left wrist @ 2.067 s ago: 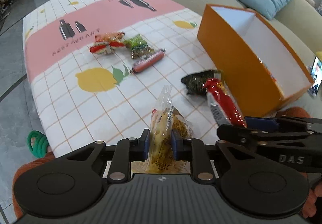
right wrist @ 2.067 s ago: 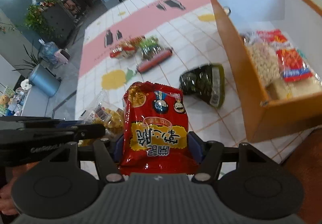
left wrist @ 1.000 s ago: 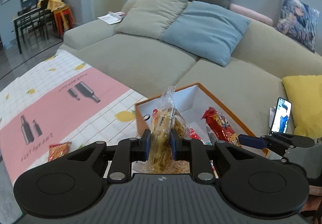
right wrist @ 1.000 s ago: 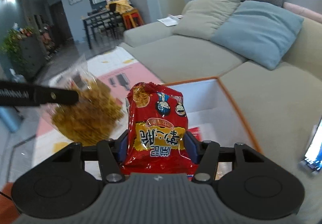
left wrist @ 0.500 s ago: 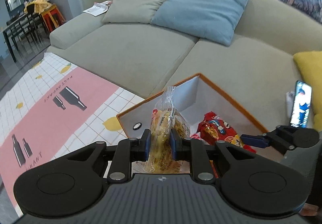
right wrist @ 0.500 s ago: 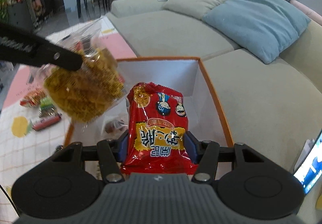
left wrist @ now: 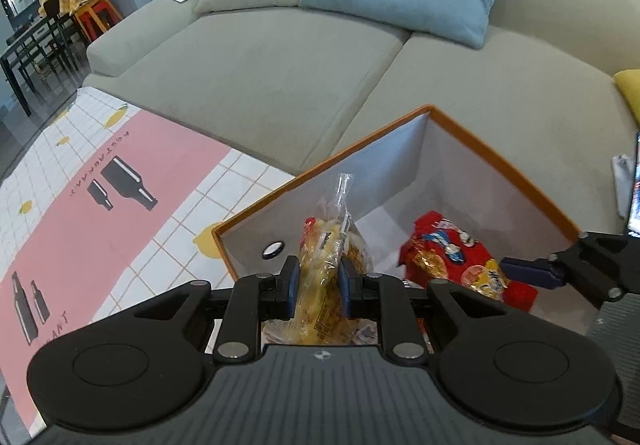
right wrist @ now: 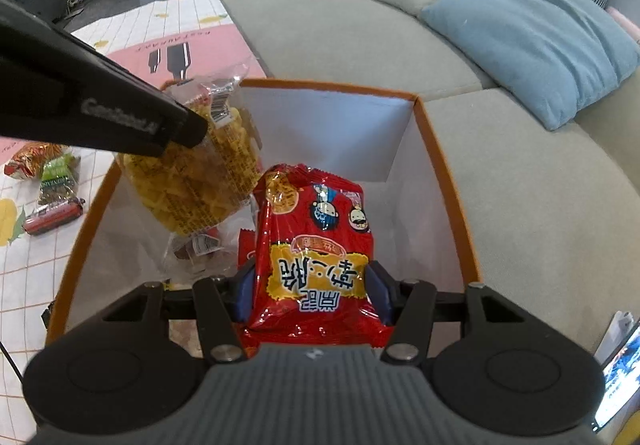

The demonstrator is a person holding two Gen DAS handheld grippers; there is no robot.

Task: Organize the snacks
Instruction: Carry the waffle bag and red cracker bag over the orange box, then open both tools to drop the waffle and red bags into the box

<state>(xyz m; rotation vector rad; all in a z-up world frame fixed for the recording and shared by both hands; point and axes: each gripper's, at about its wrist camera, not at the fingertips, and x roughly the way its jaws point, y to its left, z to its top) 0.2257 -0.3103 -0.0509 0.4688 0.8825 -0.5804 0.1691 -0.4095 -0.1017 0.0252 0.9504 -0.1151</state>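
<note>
Both grippers hover over the orange box [right wrist: 448, 181], left gripper [left wrist: 319, 287] fingers clamping a clear yellow snack bag [left wrist: 324, 245], right gripper [right wrist: 312, 295] fingers squeezing a red packet [right wrist: 316, 245].

The storage box [right wrist: 448, 181] is sitting on the table [right wrist: 24, 257] beside the sofa [right wrist: 328, 33]; snack packets [right wrist: 44, 181] are lying on the table, left of the box.

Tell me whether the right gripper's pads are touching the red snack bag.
Touching. The right wrist view shows the right gripper with a blue pad pressed against each side of the red snack bag, which hangs over the orange box.
</note>
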